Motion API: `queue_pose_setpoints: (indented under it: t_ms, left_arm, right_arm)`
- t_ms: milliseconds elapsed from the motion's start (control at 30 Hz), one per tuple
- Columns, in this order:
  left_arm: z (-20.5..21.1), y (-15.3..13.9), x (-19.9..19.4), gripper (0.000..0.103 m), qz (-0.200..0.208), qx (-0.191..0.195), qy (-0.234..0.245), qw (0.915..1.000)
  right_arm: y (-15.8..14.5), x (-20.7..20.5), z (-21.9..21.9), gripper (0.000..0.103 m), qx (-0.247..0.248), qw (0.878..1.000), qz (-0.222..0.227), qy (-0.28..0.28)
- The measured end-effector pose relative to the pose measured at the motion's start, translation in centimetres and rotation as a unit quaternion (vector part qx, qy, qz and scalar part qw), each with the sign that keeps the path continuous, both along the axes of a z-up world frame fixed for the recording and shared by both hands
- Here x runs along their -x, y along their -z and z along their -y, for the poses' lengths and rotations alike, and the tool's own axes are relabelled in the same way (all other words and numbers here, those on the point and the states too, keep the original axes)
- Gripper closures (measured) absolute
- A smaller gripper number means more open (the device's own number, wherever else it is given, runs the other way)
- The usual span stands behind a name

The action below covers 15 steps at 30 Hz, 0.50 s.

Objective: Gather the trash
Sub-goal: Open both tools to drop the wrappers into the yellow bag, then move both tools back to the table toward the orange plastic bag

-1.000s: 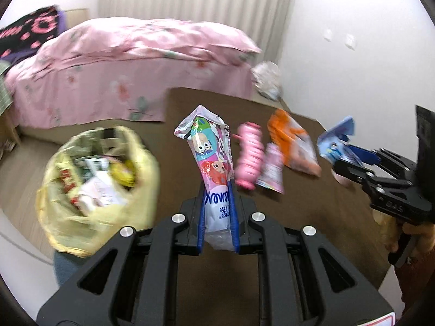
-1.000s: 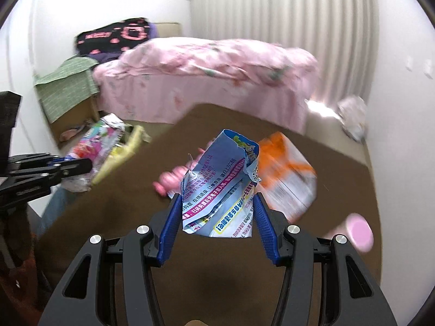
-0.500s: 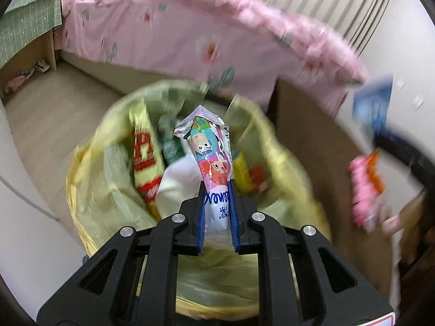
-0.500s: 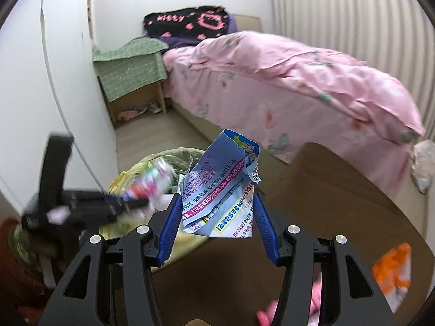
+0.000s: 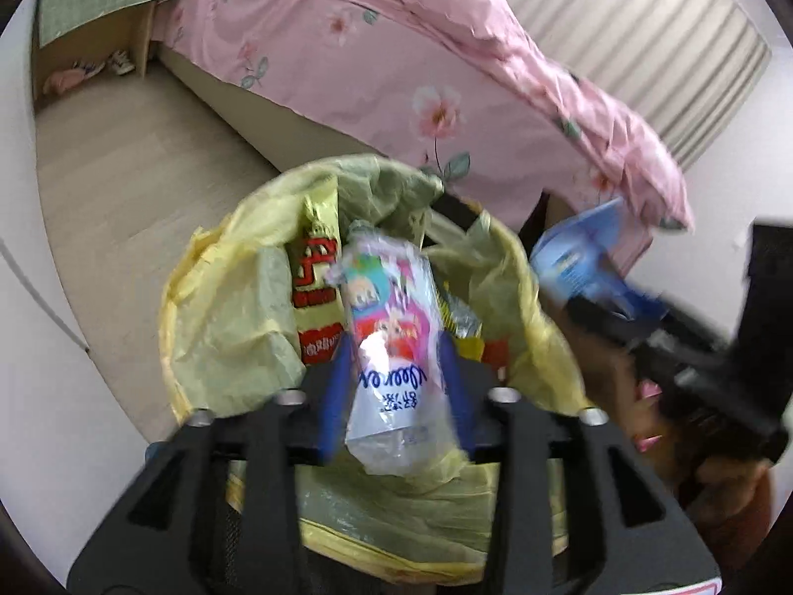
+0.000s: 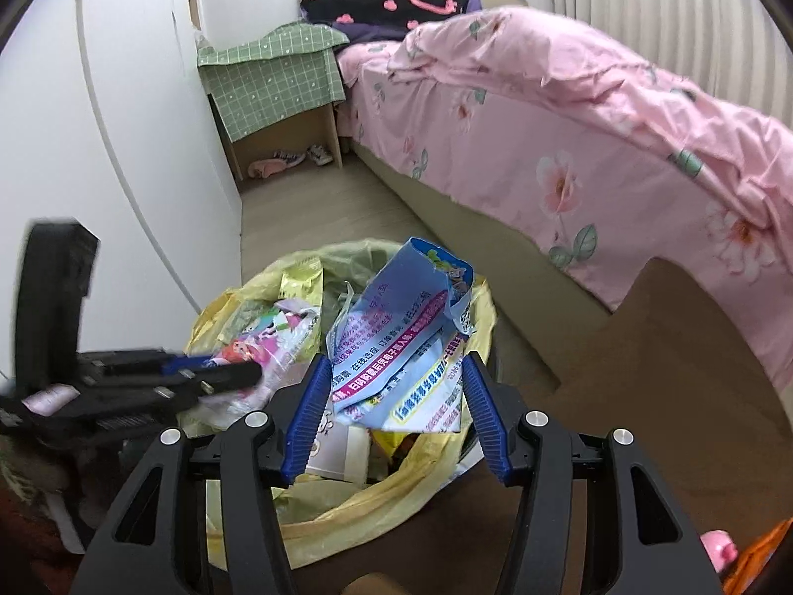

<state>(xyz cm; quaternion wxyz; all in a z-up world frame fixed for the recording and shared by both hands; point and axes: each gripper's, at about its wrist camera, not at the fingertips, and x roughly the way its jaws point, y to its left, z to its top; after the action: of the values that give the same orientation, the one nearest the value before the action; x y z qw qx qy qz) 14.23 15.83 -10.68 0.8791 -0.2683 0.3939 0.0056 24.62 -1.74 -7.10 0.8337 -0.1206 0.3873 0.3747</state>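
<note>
- I am holding two wrappers over the yellow bin bag [image 6: 347, 505]: a pink cartoon wrapper [image 5: 391, 327] in my left gripper [image 5: 396, 386] and a blue wrapper [image 6: 401, 342] in my right gripper [image 6: 396, 406].
- My left jaws have just been opening, and the pink wrapper is sitting loose between them above the middle of the bag, so I am judging it is about to drop in.
- My right jaws have just been opening too; the blue wrapper is between them, its lower corners close to the pads, and I cannot tell whether they are still pinching it.
- The blue wrapper is hanging over the bag's side nearest the brown table [image 6: 669, 372]. Being light and creased, it could be catching the bag's rim and sliding out onto the table or floor.
- Both grippers are crowding the same opening, with the left just beside the right, so they could be knocking together or snagging the thin plastic.
- Around the bag, the floor [image 6: 317, 218] toward the bed [image 6: 570, 124] is lying open; the wall [image 6: 124, 124] on the bag's far side is closing it in.
</note>
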Motion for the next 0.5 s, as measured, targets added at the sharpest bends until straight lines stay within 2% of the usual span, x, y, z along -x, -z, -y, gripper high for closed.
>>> queue_pose_setpoints:
  t_ms: [100, 200, 367, 500]
  left_arm:
    - [0.2, -1.2, 0.6, 0.052, 0.014, -0.009, -0.009, 0.9998]
    - [0.4, -2.0, 0.6, 0.049, 0.021, -0.019, -0.012, 0.9995]
    - [1.6, -3.7, 0.8, 0.046, 0.037, -0.034, -0.012, 0.9987]
    - [4.7, -5.2, 0.9, 0.043, 0.055, -0.054, 0.018, 0.9969]
  right_arm:
    - [0.6, 0.5, 0.0, 0.041, 0.009, 1.0, 0.002, -0.006]
    - [0.2, 1.5, 0.8, 0.041, 0.008, 1.0, 0.011, -0.001]
    - [-1.5, 3.6, 4.6, 0.041, -0.012, 0.999, 0.034, 0.039]
    - [-1.9, 5.7, 9.2, 0.041, -0.003, 0.996, 0.034, 0.085]
